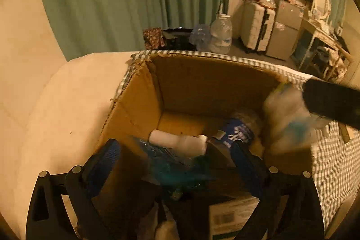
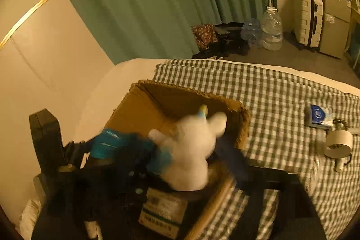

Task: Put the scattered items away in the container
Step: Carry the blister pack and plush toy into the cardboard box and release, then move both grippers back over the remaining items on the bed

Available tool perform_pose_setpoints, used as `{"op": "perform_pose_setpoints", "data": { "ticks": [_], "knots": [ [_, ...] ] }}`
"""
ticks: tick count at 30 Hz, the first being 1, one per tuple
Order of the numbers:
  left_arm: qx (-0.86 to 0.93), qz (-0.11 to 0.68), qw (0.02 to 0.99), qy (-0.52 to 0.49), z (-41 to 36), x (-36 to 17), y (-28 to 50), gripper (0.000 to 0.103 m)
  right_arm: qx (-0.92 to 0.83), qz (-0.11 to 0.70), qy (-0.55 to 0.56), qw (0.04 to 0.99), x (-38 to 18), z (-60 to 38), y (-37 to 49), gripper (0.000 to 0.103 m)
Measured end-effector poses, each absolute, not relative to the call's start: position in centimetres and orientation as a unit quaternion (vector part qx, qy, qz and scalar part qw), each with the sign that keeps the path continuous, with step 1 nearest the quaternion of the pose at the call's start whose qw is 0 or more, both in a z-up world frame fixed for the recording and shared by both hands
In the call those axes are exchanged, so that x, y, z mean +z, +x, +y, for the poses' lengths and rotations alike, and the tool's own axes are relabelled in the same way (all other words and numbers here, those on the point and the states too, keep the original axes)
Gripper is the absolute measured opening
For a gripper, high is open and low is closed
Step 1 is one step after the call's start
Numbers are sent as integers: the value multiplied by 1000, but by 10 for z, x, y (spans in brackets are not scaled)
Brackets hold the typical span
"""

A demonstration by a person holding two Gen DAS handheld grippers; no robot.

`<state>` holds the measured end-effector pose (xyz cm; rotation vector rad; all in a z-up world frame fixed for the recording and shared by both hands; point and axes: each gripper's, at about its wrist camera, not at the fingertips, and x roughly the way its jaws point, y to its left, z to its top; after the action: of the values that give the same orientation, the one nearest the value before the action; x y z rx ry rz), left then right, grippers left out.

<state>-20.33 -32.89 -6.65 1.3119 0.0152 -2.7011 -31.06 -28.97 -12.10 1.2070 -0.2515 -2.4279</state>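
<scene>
White plush toy [image 2: 191, 150] motion-blurred over cardboard box [image 2: 144, 105], features unreadable. Teal-blue item [image 1: 171, 170] smeared between left gripper [image 1: 175, 150] fingers; contact unclear. Right gripper [image 2: 171, 161] fingers dark, blurred. Box label [image 2: 162, 215] print illegible. Box bottom mostly hidden.

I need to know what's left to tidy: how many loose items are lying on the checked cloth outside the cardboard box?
2 clear ones: a blue packet near the cloth's right edge, and a tape roll just below it. Small blurred bits beside the roll may be more; the grippers could hide others.
</scene>
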Motion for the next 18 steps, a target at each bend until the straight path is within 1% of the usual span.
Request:
{"op": "perform_pose_setpoints", "data": {
  "ticks": [1,5,10,14,18],
  "knots": [
    [-898,10,66,435,-330,-67,-203,101,-877,-96,427,199,-120,-289,-310,99],
    [-900,15,70,431,-332,-62,-194,102,-883,-104,416,193,-118,-286,-307,99],
    [-905,11,70,418,-326,-43,-183,102,-883,-104,419,183,-109,-279,-291,99],
    [-915,8,63,398,-312,-15,-167,102,-890,-106,408,174,-92,-259,-268,99],
    [-931,1,51,361,-288,25,-141,102,-903,-98,386,162,-69,-232,-240,99]
  ]
}}
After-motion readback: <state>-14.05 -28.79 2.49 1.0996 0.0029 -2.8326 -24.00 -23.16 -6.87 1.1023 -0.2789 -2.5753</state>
